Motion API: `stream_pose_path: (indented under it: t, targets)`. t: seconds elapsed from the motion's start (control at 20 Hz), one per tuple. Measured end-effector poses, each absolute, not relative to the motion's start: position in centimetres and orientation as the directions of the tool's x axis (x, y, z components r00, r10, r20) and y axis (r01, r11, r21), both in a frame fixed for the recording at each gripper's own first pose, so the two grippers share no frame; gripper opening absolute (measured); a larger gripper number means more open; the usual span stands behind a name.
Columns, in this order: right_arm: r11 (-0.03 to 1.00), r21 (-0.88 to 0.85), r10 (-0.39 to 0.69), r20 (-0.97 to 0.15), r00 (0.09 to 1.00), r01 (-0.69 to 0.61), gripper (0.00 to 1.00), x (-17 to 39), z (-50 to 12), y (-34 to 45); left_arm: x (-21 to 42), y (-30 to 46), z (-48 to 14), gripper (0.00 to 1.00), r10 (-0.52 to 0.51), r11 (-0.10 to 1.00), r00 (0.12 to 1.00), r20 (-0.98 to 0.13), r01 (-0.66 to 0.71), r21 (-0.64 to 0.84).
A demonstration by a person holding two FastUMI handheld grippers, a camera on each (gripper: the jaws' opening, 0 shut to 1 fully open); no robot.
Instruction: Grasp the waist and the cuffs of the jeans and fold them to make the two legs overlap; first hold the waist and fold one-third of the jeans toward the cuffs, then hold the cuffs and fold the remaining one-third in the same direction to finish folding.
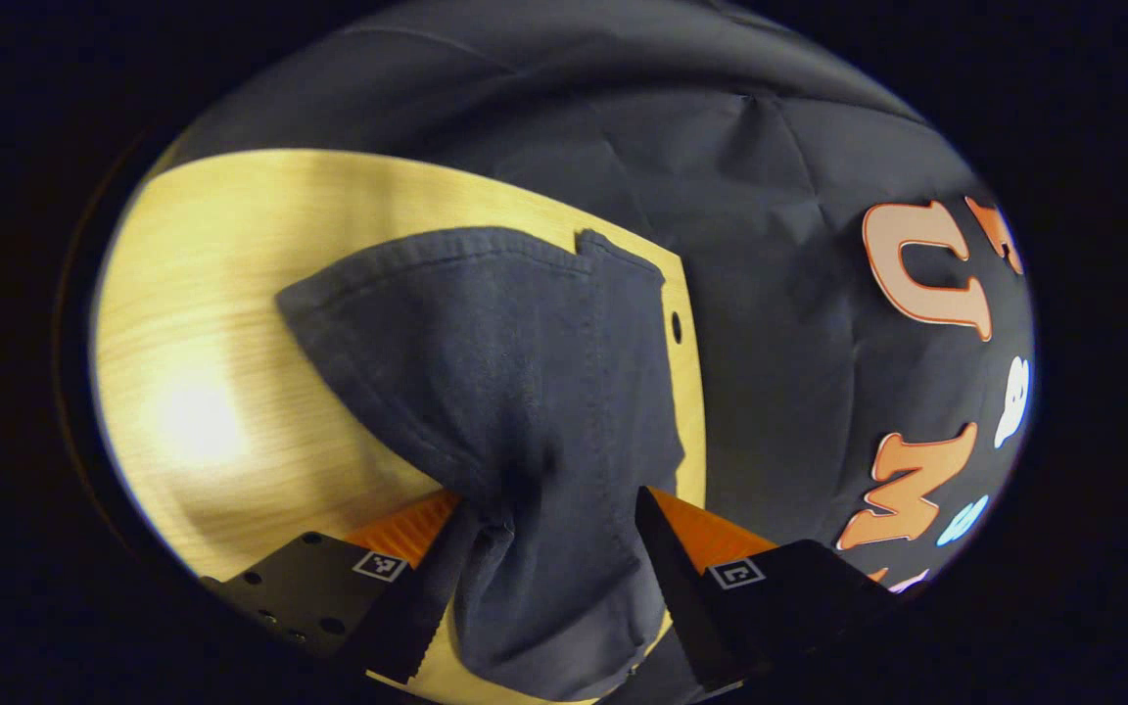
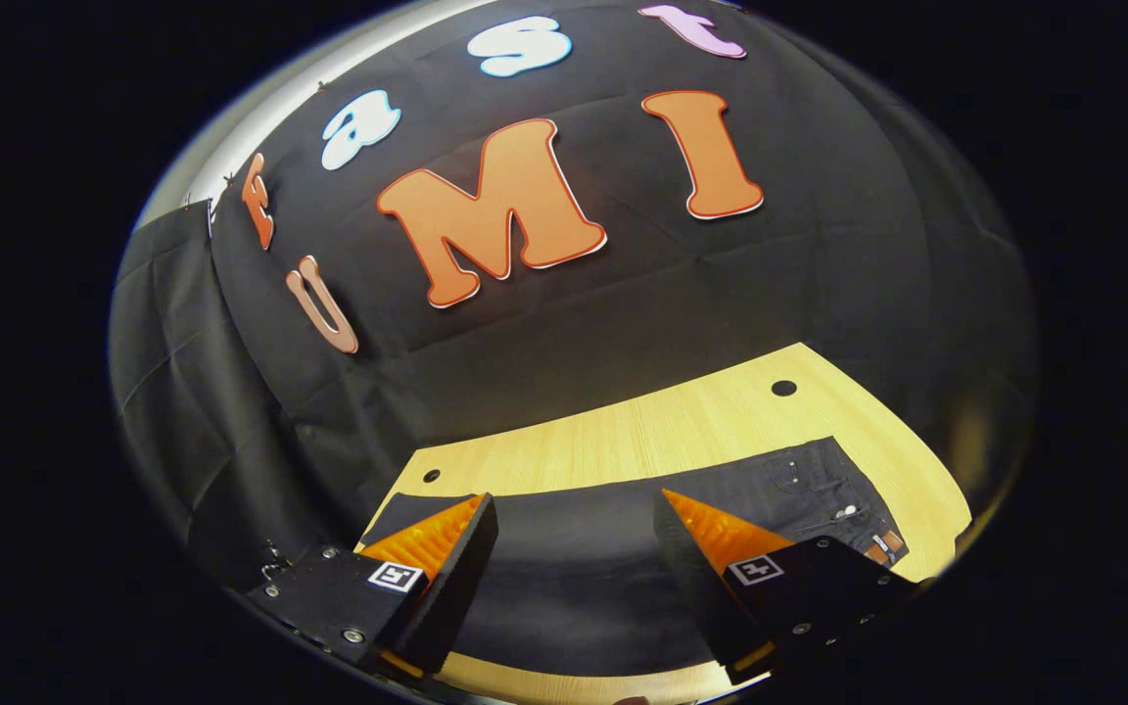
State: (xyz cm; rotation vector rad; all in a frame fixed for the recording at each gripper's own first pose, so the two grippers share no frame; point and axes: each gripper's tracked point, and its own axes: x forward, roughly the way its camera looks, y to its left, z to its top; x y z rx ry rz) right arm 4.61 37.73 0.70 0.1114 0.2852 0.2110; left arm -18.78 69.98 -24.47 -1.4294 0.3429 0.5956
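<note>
In the left gripper view the dark jeans lie on the wooden table, their hemmed cuff end farthest from me. The cloth narrows and creases where it passes between the fingers of my left gripper. Those fingers stand wide apart, one on each side of the bunched denim. In the right gripper view the jeans stretch flat across the table, with the waist and its button at the right. My right gripper hovers open over the middle of them with nothing between its fingers.
The table edge runs close to the right of the cuffs, with the black cloth wall behind it. Small round holes mark the tabletop near its far edge. Bare wood lies left of the cuffs.
</note>
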Motion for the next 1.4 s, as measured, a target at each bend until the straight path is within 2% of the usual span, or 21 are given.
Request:
stream_pose_path:
  t: [0.05,0.1,0.2,0.3,0.35,0.45,0.6,0.8,1.1,1.15,1.4]
  targets:
    - [0.972,0.146,0.216,-0.267,0.939,-0.182,0.98,4.6,0.8,37.5,-18.0,69.9,-24.8,0.94,0.163,0.046,0.810,-0.564,-0.577,-0.815]
    - [0.973,0.155,0.210,-0.271,0.939,-0.173,0.97,4.3,0.8,37.3,-17.3,69.8,-25.4,0.86,0.150,0.063,0.796,-0.586,-0.599,-0.798]
    - [0.974,0.161,0.197,-0.268,0.943,-0.157,0.97,4.1,0.7,36.8,-16.7,70.5,-27.3,0.55,0.155,0.088,0.733,-0.662,-0.678,-0.730]
    - [0.976,0.168,0.182,-0.267,0.946,-0.141,0.97,3.9,0.4,35.9,-16.4,70.3,-27.0,0.21,0.137,0.090,0.735,-0.664,-0.676,-0.731]
    - [0.974,0.182,0.179,-0.271,0.946,-0.132,0.97,3.8,0.0,35.2,-16.2,70.4,-27.2,0.09,0.144,0.092,0.737,-0.660,-0.674,-0.733]
    - [0.963,0.254,0.164,-0.310,0.937,-0.085,0.98,3.6,-1.6,33.1,-17.2,70.0,-25.9,0.08,0.143,0.109,0.753,-0.643,-0.657,-0.746]
    - [0.879,0.476,0.174,-0.381,0.908,0.032,0.98,2.6,-5.2,29.2,-19.4,69.9,-24.4,0.08,0.146,0.114,0.761,-0.632,-0.648,-0.753]
    - [0.759,0.580,0.045,-0.501,0.864,0.297,0.98,0.5,-12.6,20.7,-21.1,69.8,-24.3,0.08,0.137,0.072,0.767,-0.627,-0.639,-0.766]
    - [0.670,0.521,-0.055,-0.676,0.735,0.529,0.98,-1.1,-22.7,14.0,-22.0,69.6,-24.1,0.08,0.129,0.095,0.751,-0.648,-0.660,-0.745]
    - [0.660,0.515,-0.060,-0.690,0.721,0.548,0.98,-0.8,-23.4,13.3,-22.2,69.6,-24.0,0.10,0.130,0.095,0.749,-0.649,-0.661,-0.744]
    - [0.620,0.519,-0.075,-0.707,0.703,0.588,0.98,1.0,-25.1,11.2,-22.3,69.4,-24.0,0.08,0.134,0.091,0.738,-0.661,-0.674,-0.733]
